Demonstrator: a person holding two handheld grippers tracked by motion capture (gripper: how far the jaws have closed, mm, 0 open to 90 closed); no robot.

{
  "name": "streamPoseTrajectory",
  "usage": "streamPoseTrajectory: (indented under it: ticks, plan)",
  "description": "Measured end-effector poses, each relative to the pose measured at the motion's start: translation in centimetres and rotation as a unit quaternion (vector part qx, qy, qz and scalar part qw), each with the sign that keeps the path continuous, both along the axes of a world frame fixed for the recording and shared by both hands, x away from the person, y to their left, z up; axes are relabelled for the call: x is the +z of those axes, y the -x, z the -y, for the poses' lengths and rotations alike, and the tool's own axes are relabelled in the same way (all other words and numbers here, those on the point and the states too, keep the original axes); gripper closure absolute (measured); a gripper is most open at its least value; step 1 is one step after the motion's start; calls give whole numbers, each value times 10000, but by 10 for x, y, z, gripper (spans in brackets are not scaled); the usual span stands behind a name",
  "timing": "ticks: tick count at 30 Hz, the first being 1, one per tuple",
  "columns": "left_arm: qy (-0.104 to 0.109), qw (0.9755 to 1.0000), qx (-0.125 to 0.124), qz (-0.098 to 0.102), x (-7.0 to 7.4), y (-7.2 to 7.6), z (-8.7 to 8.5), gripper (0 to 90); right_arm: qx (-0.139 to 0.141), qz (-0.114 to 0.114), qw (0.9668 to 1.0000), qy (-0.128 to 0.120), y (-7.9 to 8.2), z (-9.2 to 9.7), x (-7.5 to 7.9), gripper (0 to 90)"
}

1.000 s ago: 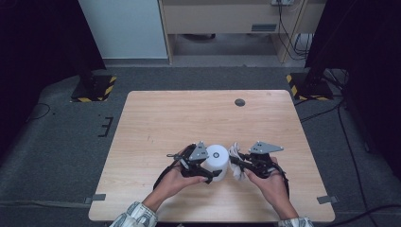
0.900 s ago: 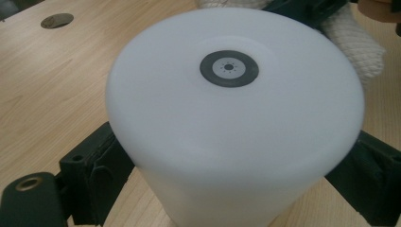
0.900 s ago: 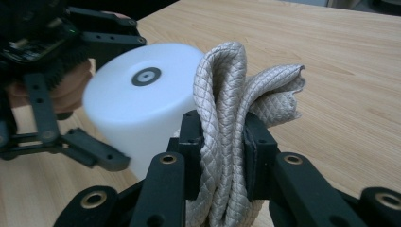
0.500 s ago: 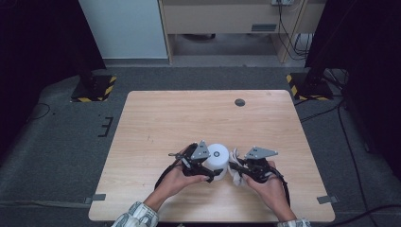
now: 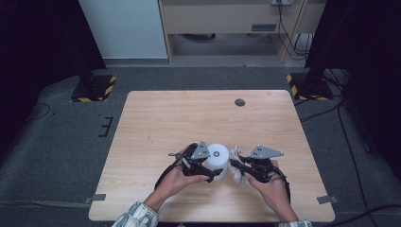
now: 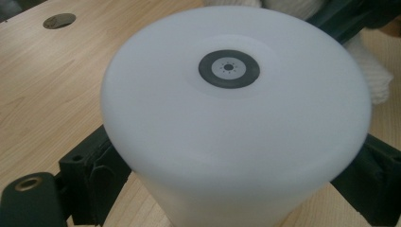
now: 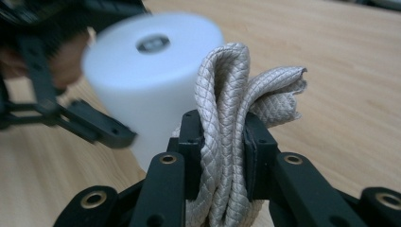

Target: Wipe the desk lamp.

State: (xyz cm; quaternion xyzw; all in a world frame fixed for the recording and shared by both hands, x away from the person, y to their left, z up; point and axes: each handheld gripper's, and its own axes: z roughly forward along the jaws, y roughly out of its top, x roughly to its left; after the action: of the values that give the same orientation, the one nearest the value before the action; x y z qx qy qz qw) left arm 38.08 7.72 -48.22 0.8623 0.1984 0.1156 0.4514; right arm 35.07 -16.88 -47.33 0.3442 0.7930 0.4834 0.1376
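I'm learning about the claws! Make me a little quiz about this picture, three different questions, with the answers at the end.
1. True or false: the left claw grips the white cylinder by its sides.
2. What does the right claw pinch? A) a sponge B) a folded, quilted pale cloth C) a spoon
3. Fill in: the small dark round spot sits near the table's ____ edge.

Key:
1. True; a jaw presses on either side of it in the left gripper view.
2. B; the cloth is squeezed between the shut jaws, right beside the cylinder.
3. Far, away from the person.
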Motion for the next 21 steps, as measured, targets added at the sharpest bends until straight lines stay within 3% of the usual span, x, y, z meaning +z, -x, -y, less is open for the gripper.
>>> streamPoseTrajectory:
  ticks: [5,8,12,17,21]
  plan:
    - [-2,10000,-3,3,0,0,0,77,26,193,9997,-121,9,0,7,734]
    - [3,10000,-16,4,0,0,0,77,39,111,9999,-100,11,-1,3,734]
    - [-4,10000,-21,1,0,-1,0,77,55,-141,9997,180,7,-6,-9,733]
    - [-13,10000,-24,2,0,-1,0,77,123,-382,9968,685,3,-13,-22,732]
    - [-36,10000,-31,0,0,-1,-1,77,108,-530,9955,780,-6,-15,-28,732]
